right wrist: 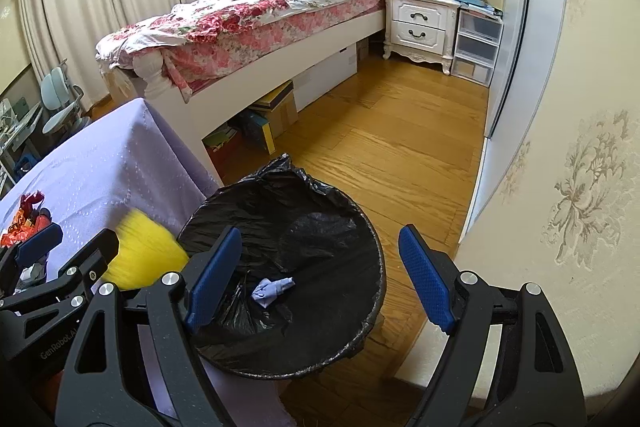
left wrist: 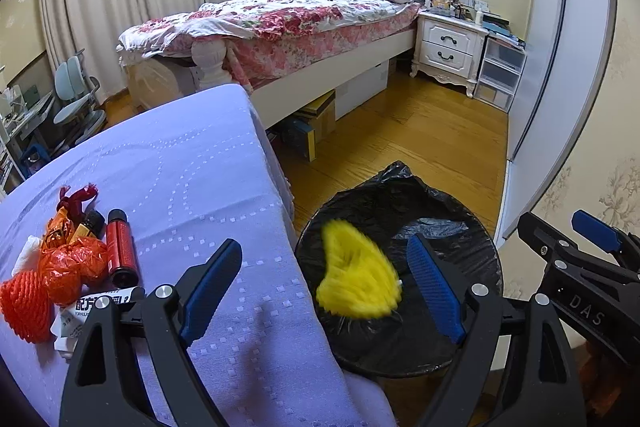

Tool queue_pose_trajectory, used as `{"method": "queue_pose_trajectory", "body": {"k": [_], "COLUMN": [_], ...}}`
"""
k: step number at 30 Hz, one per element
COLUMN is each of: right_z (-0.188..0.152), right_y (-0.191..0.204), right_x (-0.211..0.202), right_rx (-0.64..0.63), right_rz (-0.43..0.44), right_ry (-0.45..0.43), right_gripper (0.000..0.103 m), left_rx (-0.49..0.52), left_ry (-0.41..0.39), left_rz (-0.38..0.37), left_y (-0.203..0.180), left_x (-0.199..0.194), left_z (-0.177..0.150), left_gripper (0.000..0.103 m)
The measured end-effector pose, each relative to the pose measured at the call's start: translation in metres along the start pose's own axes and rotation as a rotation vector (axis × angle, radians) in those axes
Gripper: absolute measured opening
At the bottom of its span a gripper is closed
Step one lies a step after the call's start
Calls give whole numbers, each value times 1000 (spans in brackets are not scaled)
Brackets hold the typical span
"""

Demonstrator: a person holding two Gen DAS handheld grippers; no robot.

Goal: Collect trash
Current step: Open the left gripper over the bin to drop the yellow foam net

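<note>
Left gripper [left wrist: 324, 291] spread wide over the bin [left wrist: 486, 247], pads clear of everything; a blurred yellow foam net [left wrist: 356, 279] loose between the jaws, over the black liner and apparently dropping in, though whether already touching the liner cannot be told. Right gripper [right wrist: 320, 275] likewise spread and empty, poised above the bin's mouth, a crumpled bluish scrap [right wrist: 270, 291] lying at the bottom

Rest of the trash heaped on the lilac tablecloth [left wrist: 180, 167], well to the left: an orange foam net [left wrist: 24, 303], a crumpled orange bag [left wrist: 74, 267], a red tube [left wrist: 122, 251], a dark red wrapper [left wrist: 78, 197], a white printed packet [left wrist: 102, 305], all touching or overlapping

Likely handling: nets and bag very light, soft, springy; best pinched through the bulk of the crumple, not at an edge that could slip out or spring back. Tube stiff, smooth, round, prone to rolling on the cloth or squirting from the pads; best gripped across its middle, jaws square to its length. Packet flat and thin, probably hard to lift off the cloth; better caught at a raised corner. Nothing here looking fragile or heavy
</note>
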State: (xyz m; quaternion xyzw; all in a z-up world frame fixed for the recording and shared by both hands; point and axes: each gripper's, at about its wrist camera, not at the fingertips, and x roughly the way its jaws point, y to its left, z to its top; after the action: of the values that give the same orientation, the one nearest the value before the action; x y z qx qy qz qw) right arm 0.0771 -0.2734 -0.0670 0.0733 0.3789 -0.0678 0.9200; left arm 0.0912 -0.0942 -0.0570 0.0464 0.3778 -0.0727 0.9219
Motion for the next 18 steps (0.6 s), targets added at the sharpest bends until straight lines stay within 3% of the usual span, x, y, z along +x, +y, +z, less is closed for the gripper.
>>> {"method": "queue_pose_trajectory", "body": {"k": [10,18], "right_z": [-2,-6], "right_y": [3,25], "right_x": [-5,-13], "right_rx": [-1,-22], "right_rz": [9,43], "right_ry": [4,3], "right_gripper": [79,79], "left_rx": [-21,-31], "left_ry": [-9,-31], "left_rz": [18,85], "left_y": [9,38], "left_x": [-13,-39], "left_z": [3,-7], "left_gripper": [84,84]}}
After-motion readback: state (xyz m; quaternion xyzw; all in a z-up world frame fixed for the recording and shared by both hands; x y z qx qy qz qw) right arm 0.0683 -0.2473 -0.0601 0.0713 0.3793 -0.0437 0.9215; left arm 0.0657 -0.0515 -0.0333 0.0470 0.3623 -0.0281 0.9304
